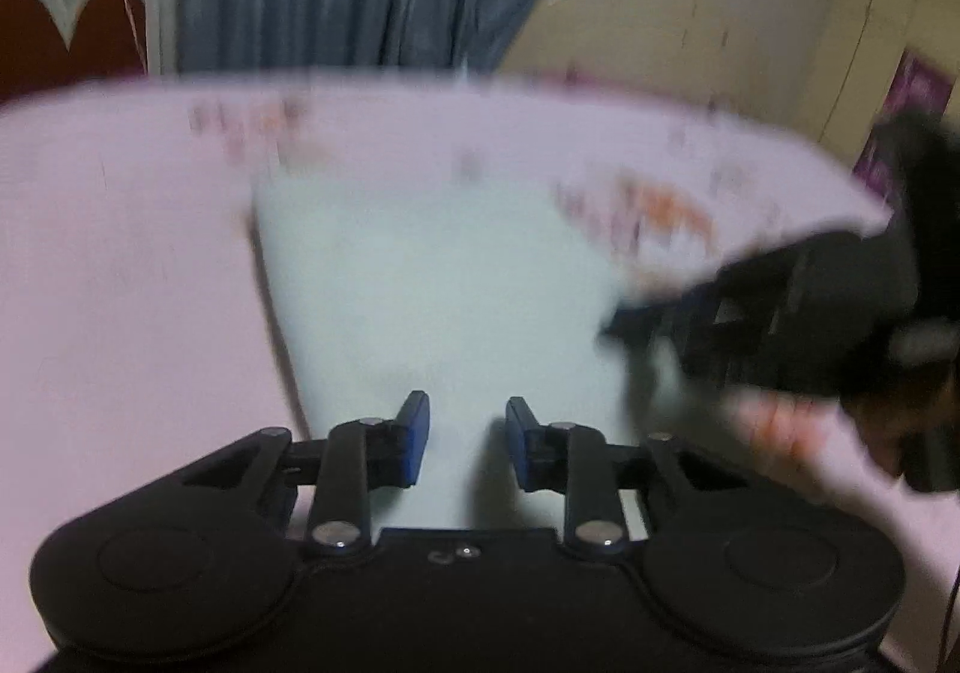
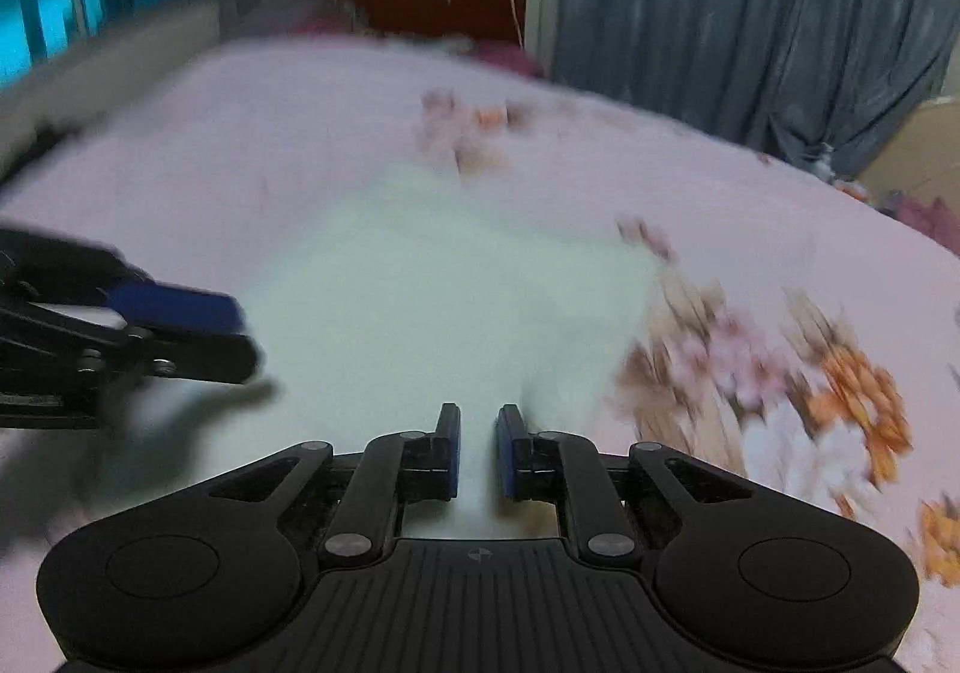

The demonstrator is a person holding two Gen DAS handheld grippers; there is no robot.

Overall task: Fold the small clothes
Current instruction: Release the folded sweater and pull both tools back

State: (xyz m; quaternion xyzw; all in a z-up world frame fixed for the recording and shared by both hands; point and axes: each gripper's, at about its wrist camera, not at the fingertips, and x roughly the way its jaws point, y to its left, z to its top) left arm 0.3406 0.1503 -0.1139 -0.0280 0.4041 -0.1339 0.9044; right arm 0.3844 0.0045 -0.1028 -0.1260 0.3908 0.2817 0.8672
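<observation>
both sets of fingers stand parted over a pale garment on the bed, gripping nothing.

left gripper [image 1: 467, 442] gapes moderately; right gripper [image 2: 478, 451] is narrower, cloth showing between its pads. the white garment [image 2: 444, 301] lies at 12 o'clock from each, on the pink floral bedsheet [image 2: 780, 229] (blur hides its creases). folding looks barely begun; no tidy fold shows, so most remains.

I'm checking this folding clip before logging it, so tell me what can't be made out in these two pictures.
- White garment: motion blur in both wrist views hides its type, edges and folds.
- Right tongs in the left wrist view: smeared by blur; grip unreadable there.
- Floral print on the bedsheet: too blurred for detail.
- Left tongs in the right wrist view: body cut by the left edge.
</observation>
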